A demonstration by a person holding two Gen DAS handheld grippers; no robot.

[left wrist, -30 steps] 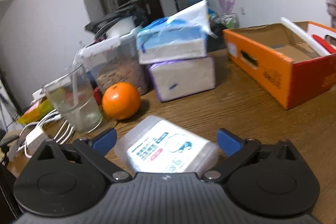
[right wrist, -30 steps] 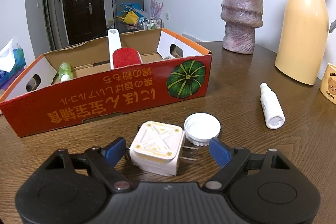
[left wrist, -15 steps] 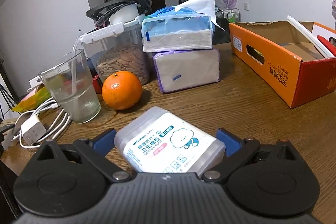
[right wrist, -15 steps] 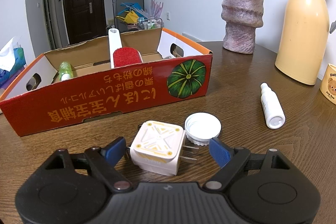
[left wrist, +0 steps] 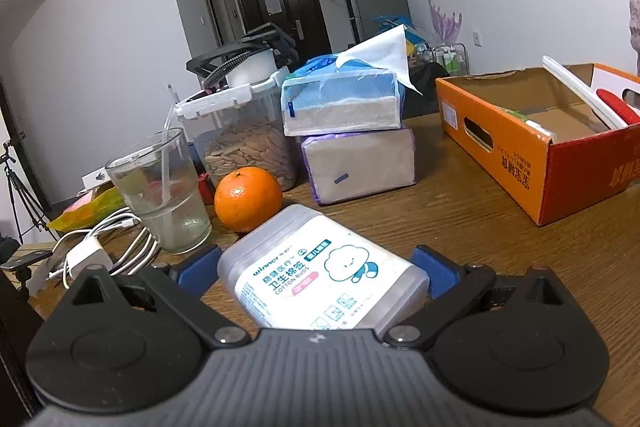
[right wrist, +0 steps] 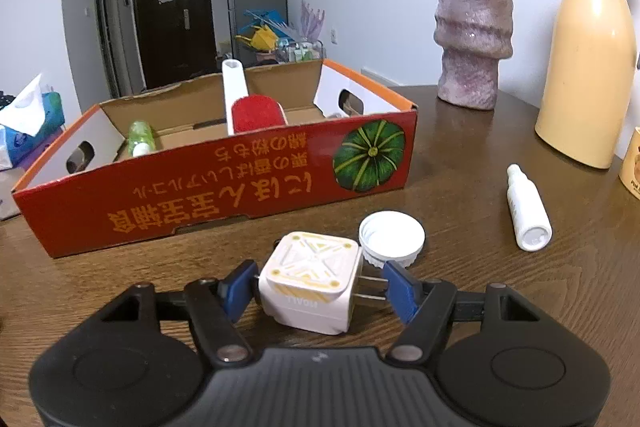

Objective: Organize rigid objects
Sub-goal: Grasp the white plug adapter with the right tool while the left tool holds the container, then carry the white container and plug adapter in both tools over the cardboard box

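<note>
The right gripper (right wrist: 318, 289), wide open a second ago, is closing on the white cube-shaped plug adapter (right wrist: 310, 281) on the brown wooden table (right wrist: 500, 267); its pads are not yet pressing. The left gripper (left wrist: 316, 271) grips the translucent rectangular cotton-bud box (left wrist: 322, 275), now raised. Both items appear ready for transfer into the orange cardboard box (right wrist: 224, 199).

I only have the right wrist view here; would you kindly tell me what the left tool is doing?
Observer: The left tool is clamped on a cotton bud box, which sits tilted between its fingers.
Operator: Thank you. What lies just beyond that box?
Observer: An orange rests on the table, right beside a glass of water with a straw in it.
</note>
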